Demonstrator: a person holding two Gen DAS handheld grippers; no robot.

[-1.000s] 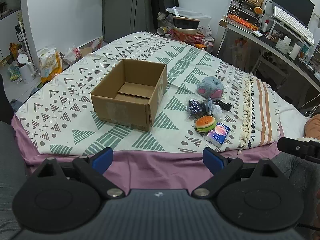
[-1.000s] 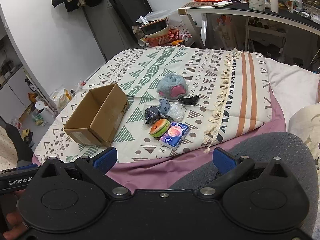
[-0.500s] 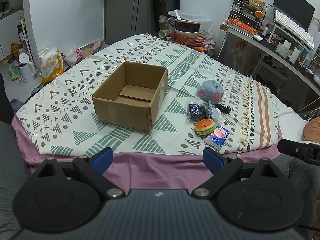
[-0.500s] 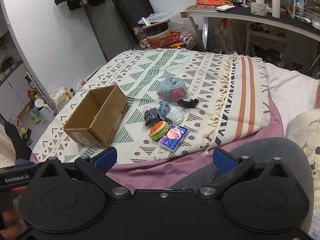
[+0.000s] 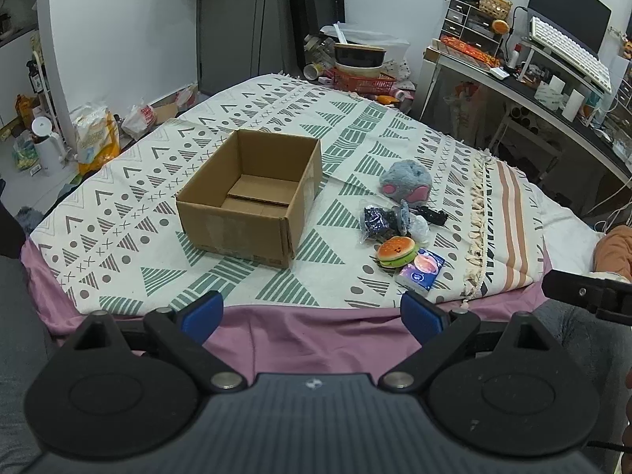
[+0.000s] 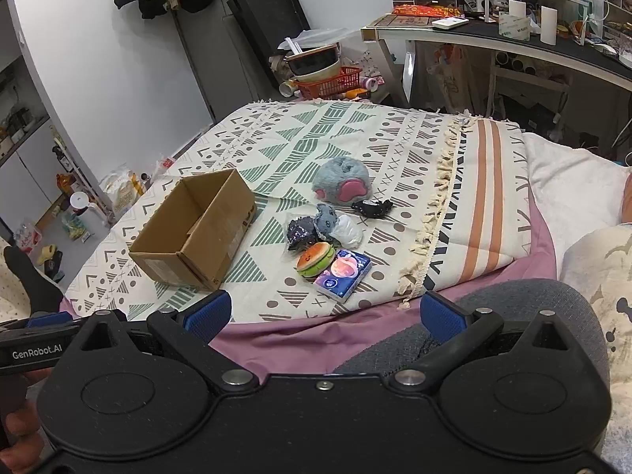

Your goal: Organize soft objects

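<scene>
An open, empty cardboard box (image 5: pixel 252 193) (image 6: pixel 197 233) stands on the patterned blanket (image 5: pixel 118 213). To its right lies a cluster of soft things: a grey plush with pink patches (image 5: pixel 405 179) (image 6: pixel 343 181), a burger toy (image 5: pixel 395 251) (image 6: pixel 315 259), a blue tissue pack (image 5: pixel 422 268) (image 6: pixel 343 275), a dark sequined pouch (image 6: pixel 300 232) and a small black piece (image 6: pixel 372 207). My left gripper (image 5: pixel 312 314) hangs open over the bed's near edge, well short of everything. My right gripper (image 6: pixel 324 316) is open too, near the front edge below the tissue pack.
A purple sheet (image 5: pixel 308 339) borders the blanket at the front. A desk (image 6: pixel 513 43) with clutter stands at the back right. A red basket with bowls (image 6: pixel 328 79) sits beyond the bed. Bags and bottles (image 5: pixel 91 134) lie on the floor at left. A person's grey-clad leg (image 6: pixel 493 316) is at right.
Both views have lifted slightly, so the bed and box sit a little lower and farther in the frame. Both grippers stay open; nothing on the blanket has moved.
</scene>
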